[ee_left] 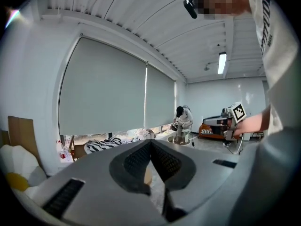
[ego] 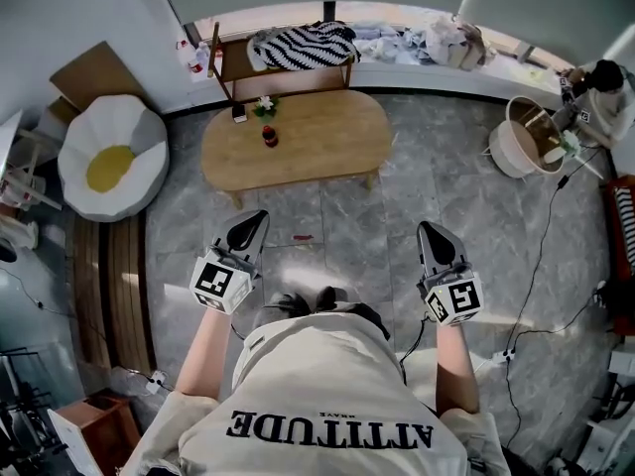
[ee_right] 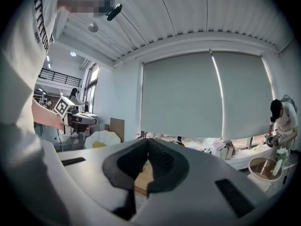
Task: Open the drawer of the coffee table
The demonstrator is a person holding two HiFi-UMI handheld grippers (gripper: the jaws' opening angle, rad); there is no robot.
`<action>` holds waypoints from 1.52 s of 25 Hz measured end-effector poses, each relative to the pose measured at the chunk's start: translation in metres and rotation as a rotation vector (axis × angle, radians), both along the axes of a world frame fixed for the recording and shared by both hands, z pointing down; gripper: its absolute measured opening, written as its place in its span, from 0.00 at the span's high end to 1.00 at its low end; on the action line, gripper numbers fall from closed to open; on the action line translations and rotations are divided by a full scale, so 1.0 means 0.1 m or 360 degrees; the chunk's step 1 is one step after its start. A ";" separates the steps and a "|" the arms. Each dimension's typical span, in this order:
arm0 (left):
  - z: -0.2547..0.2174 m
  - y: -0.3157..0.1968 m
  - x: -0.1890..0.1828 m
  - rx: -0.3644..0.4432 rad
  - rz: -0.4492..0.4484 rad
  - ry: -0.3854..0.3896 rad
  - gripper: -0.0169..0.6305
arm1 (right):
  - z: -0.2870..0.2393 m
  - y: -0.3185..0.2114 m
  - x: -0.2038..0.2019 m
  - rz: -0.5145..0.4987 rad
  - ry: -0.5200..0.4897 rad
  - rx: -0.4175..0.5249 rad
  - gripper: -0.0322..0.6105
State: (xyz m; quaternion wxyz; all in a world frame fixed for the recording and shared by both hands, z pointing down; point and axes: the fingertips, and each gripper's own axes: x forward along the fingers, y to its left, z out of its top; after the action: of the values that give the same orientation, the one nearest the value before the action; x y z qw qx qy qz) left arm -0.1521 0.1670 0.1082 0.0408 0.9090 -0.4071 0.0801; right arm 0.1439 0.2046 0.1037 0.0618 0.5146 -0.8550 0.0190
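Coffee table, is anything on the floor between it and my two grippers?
Nothing visible blocks the way. Open floor lies between the coffee table and both the left gripper and right gripper. Only a small red scrap lies on the floor near the left one.

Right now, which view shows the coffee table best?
The head view: the whole table top shows, with a bottle and small plant on it. The left gripper view catches only a sliver past its jaws, the right gripper view another sliver.
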 end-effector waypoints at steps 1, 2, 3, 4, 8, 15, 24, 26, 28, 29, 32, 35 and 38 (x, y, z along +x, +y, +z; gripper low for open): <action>0.01 -0.03 0.02 -0.0011 -0.0009 0.0000 0.94 | 0.01 -0.04 0.00 -0.0012 0.0002 -0.0002 0.92; 0.02 -0.05 0.04 -0.0019 -0.0015 -0.0002 0.94 | 0.01 -0.07 0.01 -0.0023 0.0005 -0.0005 0.92; 0.03 -0.07 0.06 -0.0023 -0.0019 -0.0006 0.94 | 0.02 -0.11 0.02 -0.0031 0.0008 -0.0008 0.92; 0.04 -0.10 0.09 -0.0025 -0.0022 -0.0010 0.94 | 0.03 -0.14 0.04 -0.0034 0.0010 -0.0014 0.92; 0.09 -0.23 0.12 -0.0034 -0.0041 -0.0033 0.94 | 0.11 -0.29 0.11 -0.0030 0.0001 -0.0044 0.92; 0.13 -0.50 0.12 -0.0072 -0.0063 -0.0031 0.94 | 0.15 -0.54 0.13 -0.0027 0.0001 -0.0078 0.92; 0.23 -1.11 0.24 -0.0041 -0.0033 -0.0054 0.94 | 0.22 -1.06 0.26 0.0046 0.0007 -0.0089 0.92; 0.24 -1.28 0.24 -0.0007 -0.0039 -0.0064 0.94 | 0.24 -1.20 0.28 0.0076 0.0018 -0.0080 0.92; 0.27 -1.44 0.24 -0.0011 -0.0035 -0.0049 0.94 | 0.23 -1.35 0.28 0.0104 0.0023 -0.0066 0.92; 0.27 -1.53 0.24 -0.0022 -0.0031 -0.0033 0.94 | 0.22 -1.43 0.29 0.0114 0.0027 -0.0062 0.92; 0.27 -1.77 0.27 -0.0038 -0.0007 -0.0002 0.94 | 0.21 -1.66 0.30 0.0132 0.0040 -0.0067 0.92; 0.30 -2.04 0.29 -0.0037 0.0019 0.0006 0.94 | 0.21 -1.93 0.32 0.0148 0.0044 -0.0070 0.92; 0.33 -2.30 0.29 -0.0036 0.0028 -0.0003 0.94 | 0.23 -2.19 0.30 0.0144 0.0055 -0.0076 0.92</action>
State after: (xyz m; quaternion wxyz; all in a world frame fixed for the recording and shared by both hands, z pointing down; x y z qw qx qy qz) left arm -0.1231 -0.0625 0.1415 0.0501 0.9119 -0.3983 0.0859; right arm 0.1735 -0.0147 0.1267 0.0879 0.5515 -0.8289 0.0333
